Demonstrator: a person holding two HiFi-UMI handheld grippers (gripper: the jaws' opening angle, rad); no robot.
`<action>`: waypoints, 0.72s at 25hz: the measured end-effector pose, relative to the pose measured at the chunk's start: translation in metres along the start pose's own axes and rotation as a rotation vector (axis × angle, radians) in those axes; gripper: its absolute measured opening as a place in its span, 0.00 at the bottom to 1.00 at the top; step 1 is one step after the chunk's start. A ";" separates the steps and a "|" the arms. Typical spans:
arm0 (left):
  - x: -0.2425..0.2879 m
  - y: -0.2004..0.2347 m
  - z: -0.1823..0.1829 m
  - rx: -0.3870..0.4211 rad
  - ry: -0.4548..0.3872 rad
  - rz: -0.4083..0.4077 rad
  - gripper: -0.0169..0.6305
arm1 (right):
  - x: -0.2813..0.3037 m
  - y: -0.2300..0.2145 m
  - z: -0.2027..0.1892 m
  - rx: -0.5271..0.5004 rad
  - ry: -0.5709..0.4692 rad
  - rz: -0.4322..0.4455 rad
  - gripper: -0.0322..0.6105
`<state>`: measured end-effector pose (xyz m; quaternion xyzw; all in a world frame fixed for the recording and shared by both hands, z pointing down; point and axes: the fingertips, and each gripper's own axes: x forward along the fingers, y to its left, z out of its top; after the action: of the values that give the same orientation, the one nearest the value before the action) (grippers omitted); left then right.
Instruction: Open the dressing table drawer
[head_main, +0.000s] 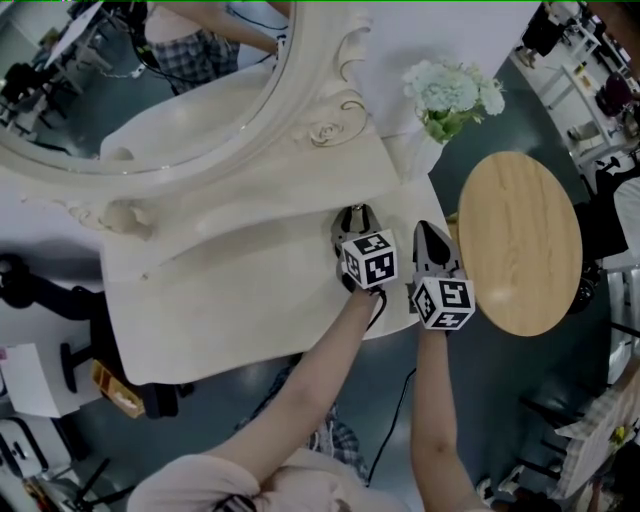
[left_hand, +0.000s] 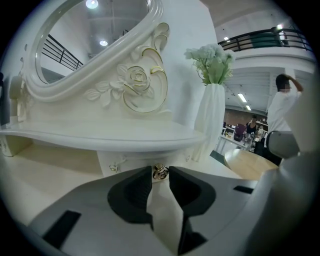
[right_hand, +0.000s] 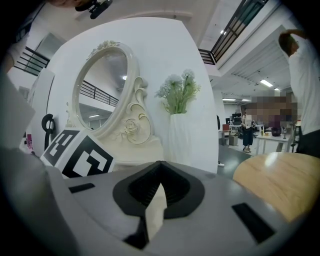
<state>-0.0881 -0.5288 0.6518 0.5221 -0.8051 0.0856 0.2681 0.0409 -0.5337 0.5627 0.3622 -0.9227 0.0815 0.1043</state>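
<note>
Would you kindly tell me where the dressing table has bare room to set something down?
Free: the tabletop from its left edge to the left gripper, and the round wooden table. Crowded: the right end, with the right gripper, drawer knob and vase.

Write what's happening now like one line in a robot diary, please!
left gripper: shut on drawer knob | right gripper: shut, empty, beside it | drawer: not yet pulled out

Cream dressing table (head_main: 220, 300); gold knob (left_hand: 160, 172); pale wood round table (head_main: 520, 240).
</note>
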 end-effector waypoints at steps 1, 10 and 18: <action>0.000 0.000 0.000 -0.003 0.000 -0.001 0.22 | 0.000 0.000 0.000 0.001 0.001 0.000 0.08; 0.000 -0.001 -0.001 -0.009 -0.001 0.006 0.19 | -0.004 -0.002 -0.006 0.016 0.011 -0.012 0.08; -0.003 -0.001 -0.002 0.009 -0.013 -0.004 0.19 | -0.001 -0.007 -0.019 0.048 0.030 -0.001 0.08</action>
<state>-0.0854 -0.5258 0.6519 0.5254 -0.8054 0.0855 0.2607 0.0487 -0.5335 0.5817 0.3637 -0.9186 0.1091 0.1095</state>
